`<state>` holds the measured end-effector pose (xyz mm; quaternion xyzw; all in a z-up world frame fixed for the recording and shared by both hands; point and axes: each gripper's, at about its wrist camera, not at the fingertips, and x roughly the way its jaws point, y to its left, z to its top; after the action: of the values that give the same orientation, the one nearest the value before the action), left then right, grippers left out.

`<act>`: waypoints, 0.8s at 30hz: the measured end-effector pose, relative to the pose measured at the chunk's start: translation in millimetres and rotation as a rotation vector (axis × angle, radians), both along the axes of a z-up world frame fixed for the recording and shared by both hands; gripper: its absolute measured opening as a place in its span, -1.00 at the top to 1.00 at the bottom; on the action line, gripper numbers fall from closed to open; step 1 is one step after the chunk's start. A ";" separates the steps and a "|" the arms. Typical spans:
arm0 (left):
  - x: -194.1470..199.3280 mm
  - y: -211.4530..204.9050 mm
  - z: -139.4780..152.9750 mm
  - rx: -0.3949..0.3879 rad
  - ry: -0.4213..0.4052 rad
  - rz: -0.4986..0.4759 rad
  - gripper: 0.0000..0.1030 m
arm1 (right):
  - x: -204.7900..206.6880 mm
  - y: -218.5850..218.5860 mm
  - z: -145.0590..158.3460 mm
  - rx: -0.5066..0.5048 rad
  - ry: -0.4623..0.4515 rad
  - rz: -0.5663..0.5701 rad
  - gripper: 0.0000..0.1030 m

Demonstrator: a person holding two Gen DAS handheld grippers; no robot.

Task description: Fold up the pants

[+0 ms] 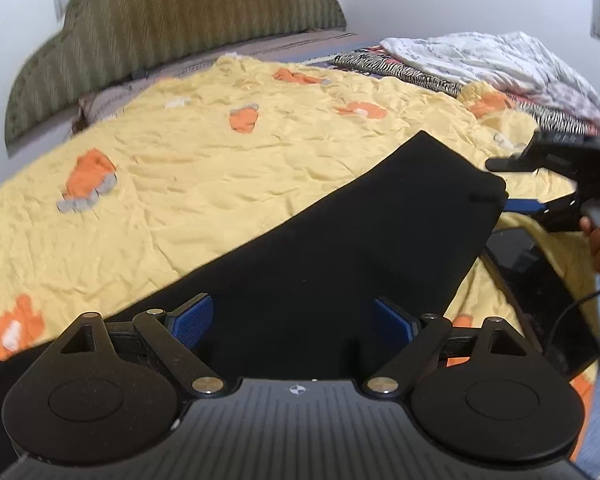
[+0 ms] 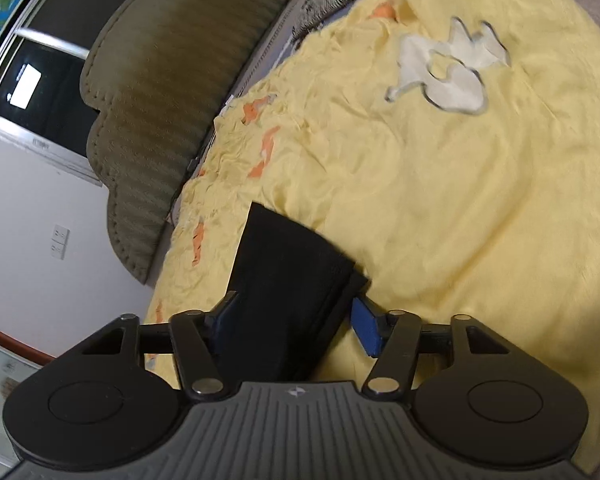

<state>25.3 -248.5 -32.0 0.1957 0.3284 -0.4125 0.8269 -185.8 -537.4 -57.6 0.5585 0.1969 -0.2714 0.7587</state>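
- The left gripper (image 1: 292,320) is wide open above the black pants (image 1: 340,240) on the yellow blanket (image 1: 180,160), holding nothing.
- The right gripper (image 2: 294,326) has the far pants end between its jaws, not clearly pinched. A loose grab could let the cloth slip out and flop.

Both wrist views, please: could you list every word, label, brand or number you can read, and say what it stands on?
No readable text in either view.
Left gripper body: a small round emblem, no letters.
Right gripper body: the same emblem, no letters.
White cloth on the bed: dark print, too blurred to read.
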 end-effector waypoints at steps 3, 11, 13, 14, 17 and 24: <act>8.9 0.5 2.9 -0.048 0.058 0.016 -0.73 | 6.0 -5.3 -9.1 0.006 0.032 -0.002 0.79; 74.4 -22.2 2.9 -0.223 0.488 0.106 -0.73 | 44.9 54.0 53.3 -0.489 0.200 0.222 0.85; 89.4 -34.2 1.2 -0.315 0.636 0.081 -0.73 | 60.6 80.2 69.6 -0.662 0.260 0.312 0.84; 93.7 -40.2 0.7 -0.353 0.686 0.072 -0.73 | 67.0 92.8 75.4 -0.740 0.286 0.355 0.84; 101.8 -60.0 -1.6 -0.444 0.795 0.041 -0.83 | 82.1 124.4 81.7 -0.907 0.349 0.472 0.84; 111.2 -94.4 -26.3 -0.483 0.991 0.067 -0.72 | 94.7 183.8 78.3 -1.122 0.354 0.691 0.84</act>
<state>136.5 -342.8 -58.3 -0.2276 0.5803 -0.4922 0.6076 -91.2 -353.5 20.8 -0.0671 0.3144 -0.1619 0.9330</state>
